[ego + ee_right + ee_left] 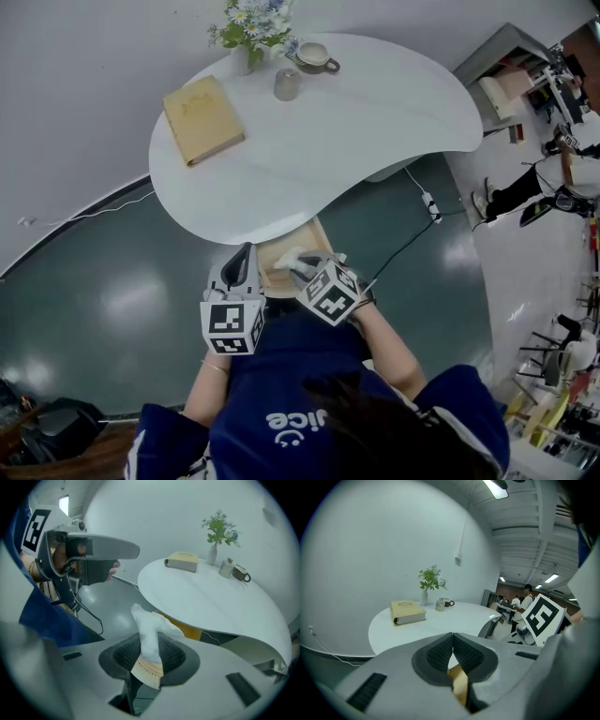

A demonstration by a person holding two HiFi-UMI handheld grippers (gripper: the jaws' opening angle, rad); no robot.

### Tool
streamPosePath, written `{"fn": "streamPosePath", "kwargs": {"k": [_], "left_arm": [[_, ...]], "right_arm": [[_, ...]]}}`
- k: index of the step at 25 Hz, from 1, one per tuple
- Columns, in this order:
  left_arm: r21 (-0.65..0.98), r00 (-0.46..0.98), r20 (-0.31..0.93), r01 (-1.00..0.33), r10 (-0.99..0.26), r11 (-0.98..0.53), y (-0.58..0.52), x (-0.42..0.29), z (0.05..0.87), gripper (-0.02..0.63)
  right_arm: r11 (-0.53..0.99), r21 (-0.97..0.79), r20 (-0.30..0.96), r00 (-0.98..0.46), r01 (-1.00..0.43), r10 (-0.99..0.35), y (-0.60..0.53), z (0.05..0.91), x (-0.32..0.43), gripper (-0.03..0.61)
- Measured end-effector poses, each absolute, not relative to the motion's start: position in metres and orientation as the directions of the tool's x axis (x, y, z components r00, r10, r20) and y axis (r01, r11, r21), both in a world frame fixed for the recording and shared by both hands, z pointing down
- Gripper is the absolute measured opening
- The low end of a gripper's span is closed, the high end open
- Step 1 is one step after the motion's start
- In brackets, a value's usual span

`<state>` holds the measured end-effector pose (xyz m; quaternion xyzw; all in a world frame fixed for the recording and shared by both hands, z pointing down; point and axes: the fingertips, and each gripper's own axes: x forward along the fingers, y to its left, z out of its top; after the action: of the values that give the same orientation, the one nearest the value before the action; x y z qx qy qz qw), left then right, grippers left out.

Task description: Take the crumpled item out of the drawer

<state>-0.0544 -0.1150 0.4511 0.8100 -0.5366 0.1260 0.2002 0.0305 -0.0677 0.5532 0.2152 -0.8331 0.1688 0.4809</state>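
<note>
A crumpled white paper item (149, 637) with a tan edge sticks up between the pads of my right gripper (150, 654), which is shut on it. In the head view the crumpled item (292, 259) sits at the tip of the right gripper (300, 271), above the open wooden drawer (315, 240) under the white table's near edge. The drawer's tan side (189, 631) shows beneath the tabletop. My left gripper (242, 269) hovers just left of the drawer. Its jaws (451, 644) meet at the tips with nothing between them; tan wood (460, 686) shows behind them.
On the white table (375, 122) lie a tan book (202, 119), a vase of flowers (246, 37), a small cup (287, 84) and a mug on a saucer (314, 56). A cable with a power strip (429, 204) runs over the dark floor on the right. People stand far right.
</note>
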Motion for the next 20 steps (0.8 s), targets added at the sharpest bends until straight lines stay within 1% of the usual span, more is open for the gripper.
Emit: {"fn": "streamPosePath", "kwargs": {"k": [5,9,14,20], "left_arm": [[0.145,0.413,0.391,-0.91,-0.822,-0.388,-0.117,-0.048,0.431,0.005],[0.135,0.395,0.383,-0.918,-0.835,-0.372,-0.122,-0.053,0.421,0.005],[0.142,0.389,0.346,-0.921,-0.854,-0.362,-0.125,-0.058,0.402,0.005],[0.112,0.392,0.309,-0.92,-0.867,-0.376,-0.13,-0.054,0.383,0.005]], "right_arm": [[0.786,-0.105,0.827,-0.492,-0.609,-0.271,-0.08,0.53,0.03,0.121],[0.725,-0.121,0.776,-0.52,-0.678,-0.357,-0.098,0.509,0.031,0.123],[0.647,-0.086,0.686,-0.516,-0.758,-0.513,-0.117,0.474,0.041,0.124],[0.598,-0.05,0.577,-0.512,-0.8,-0.636,-0.134,0.431,0.048,0.124]]}}
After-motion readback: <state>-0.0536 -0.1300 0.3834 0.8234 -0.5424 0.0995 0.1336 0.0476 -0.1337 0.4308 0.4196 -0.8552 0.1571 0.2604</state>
